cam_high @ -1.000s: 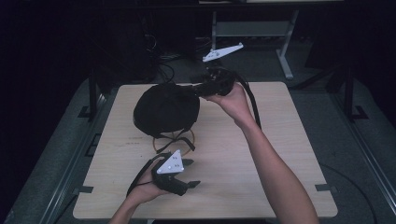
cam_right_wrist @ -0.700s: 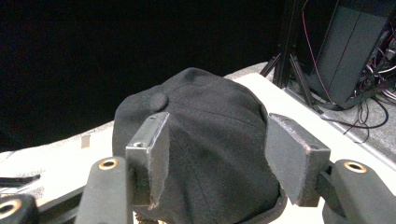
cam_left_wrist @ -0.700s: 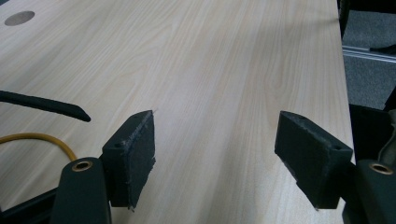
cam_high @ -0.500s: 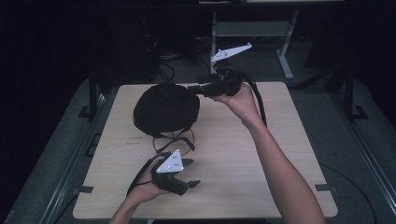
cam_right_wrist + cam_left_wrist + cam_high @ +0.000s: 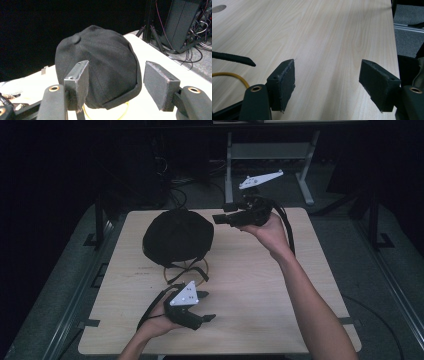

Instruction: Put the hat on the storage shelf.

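No text, label, brand, number or sign can be read anywhere in these views.

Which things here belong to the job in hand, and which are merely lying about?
In the job:
- black cap on its yellow wire stand
- right gripper, open, pointed at the cap
- left gripper, open, low over the table

Lying about:
- cables and metal frame behind the table
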